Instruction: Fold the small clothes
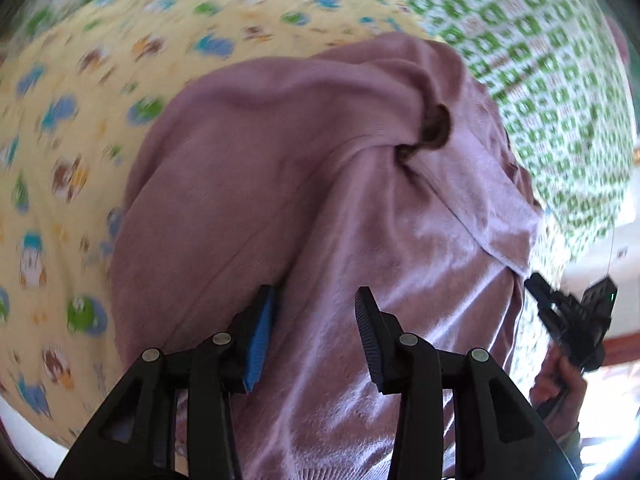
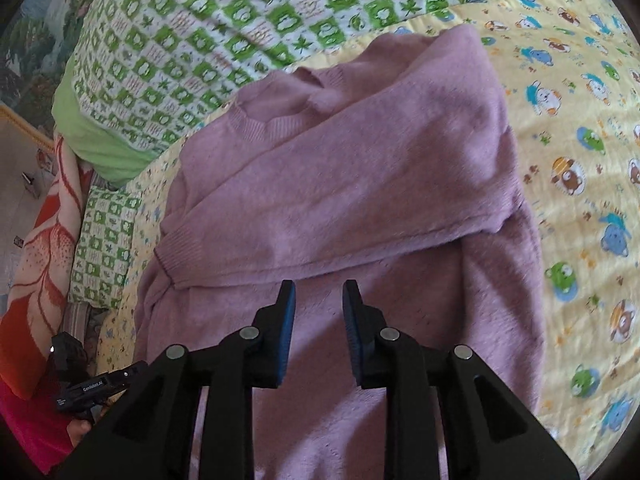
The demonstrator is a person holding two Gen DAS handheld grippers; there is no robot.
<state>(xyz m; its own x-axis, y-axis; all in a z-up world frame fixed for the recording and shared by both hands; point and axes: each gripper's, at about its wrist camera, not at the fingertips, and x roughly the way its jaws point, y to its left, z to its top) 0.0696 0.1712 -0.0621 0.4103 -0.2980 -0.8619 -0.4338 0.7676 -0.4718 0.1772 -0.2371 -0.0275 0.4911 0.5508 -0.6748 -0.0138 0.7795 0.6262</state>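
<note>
A: Two claws, and both are spread wide with nothing in them. The left claw (image 1: 316, 300) hangs over the sweater (image 1: 320, 184).

B: Where is the sweater?

A: It lies on the bed, on the yellow sheet (image 2: 580, 168) with little animals. Its neck points toward the green quilt (image 2: 224, 32) at the far edge. One sleeve (image 2: 320, 208) is laid across its front.

B: And the other claw?

A: The right claw (image 2: 319, 296) is over the sweater's lower part, just below that sleeve. I cannot tell if it touches the cloth.

B: Anything else?

A: A red flower blanket (image 2: 44, 248) sits by the bed's left edge.
</note>
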